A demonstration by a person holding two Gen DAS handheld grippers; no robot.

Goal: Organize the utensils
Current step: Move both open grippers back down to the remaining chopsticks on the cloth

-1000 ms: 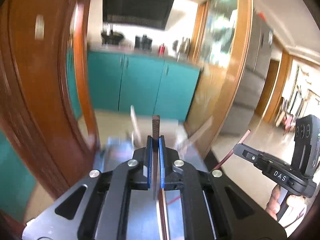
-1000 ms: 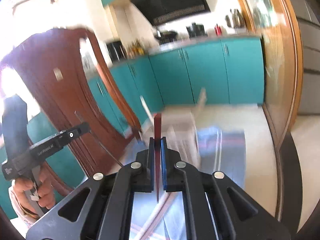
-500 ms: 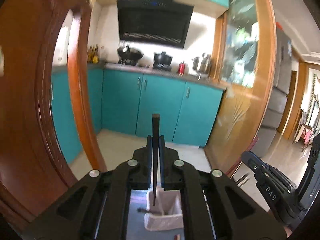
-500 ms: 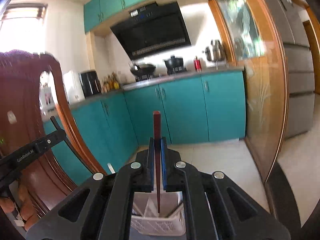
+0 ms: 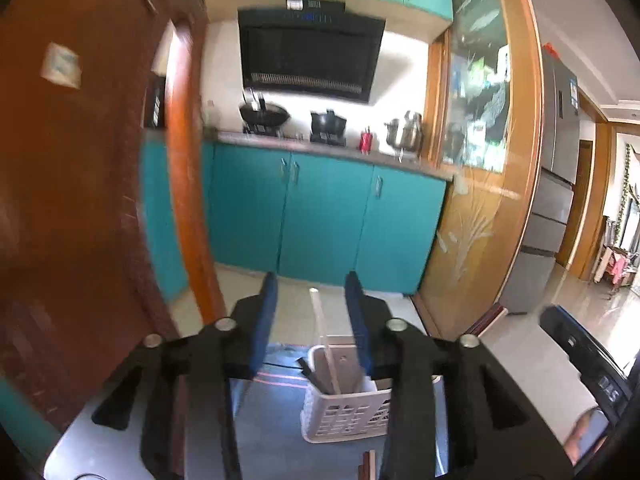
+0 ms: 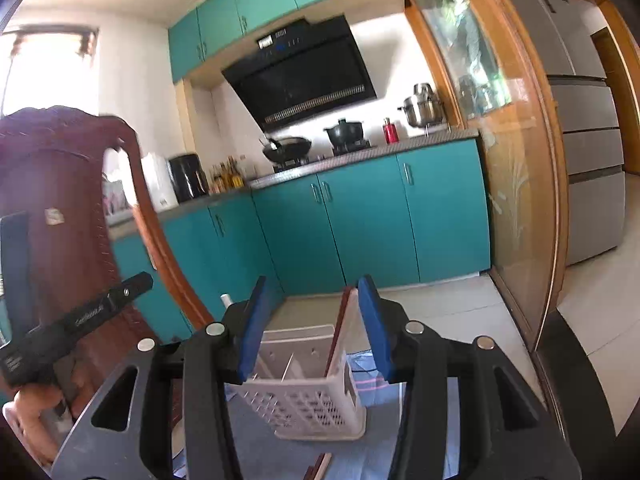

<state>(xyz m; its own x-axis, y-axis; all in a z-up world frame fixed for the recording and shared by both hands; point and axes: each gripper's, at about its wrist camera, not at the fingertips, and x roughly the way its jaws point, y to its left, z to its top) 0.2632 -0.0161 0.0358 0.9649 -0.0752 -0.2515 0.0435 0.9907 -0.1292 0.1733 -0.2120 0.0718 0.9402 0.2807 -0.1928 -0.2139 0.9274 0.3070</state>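
A white perforated plastic holder [image 5: 340, 408] stands on the table just ahead of both grippers; it also shows in the right wrist view [image 6: 308, 388]. My left gripper [image 5: 310, 316] is open and empty above it. A pale chopstick [image 5: 323, 344] and a dark chopstick [image 5: 314, 374] stand in the holder. My right gripper [image 6: 310, 320] is open and empty above the holder. A reddish-brown chopstick [image 6: 339, 328] leans in the holder between its fingers. The left gripper's body [image 6: 76, 320] shows at the left of the right wrist view.
A blue cloth [image 6: 372, 376] covers the table under the holder. Another brown chopstick end [image 6: 318, 466] lies on the cloth in front. A dark wooden chair back [image 5: 80, 200] rises at the left. Teal kitchen cabinets [image 6: 360, 224] and a glass door [image 6: 516, 200] stand beyond.
Both grippers were shut on a chopstick each; now both are open and the chopsticks stand in the white holder. Both cameras sit closer above the holder.
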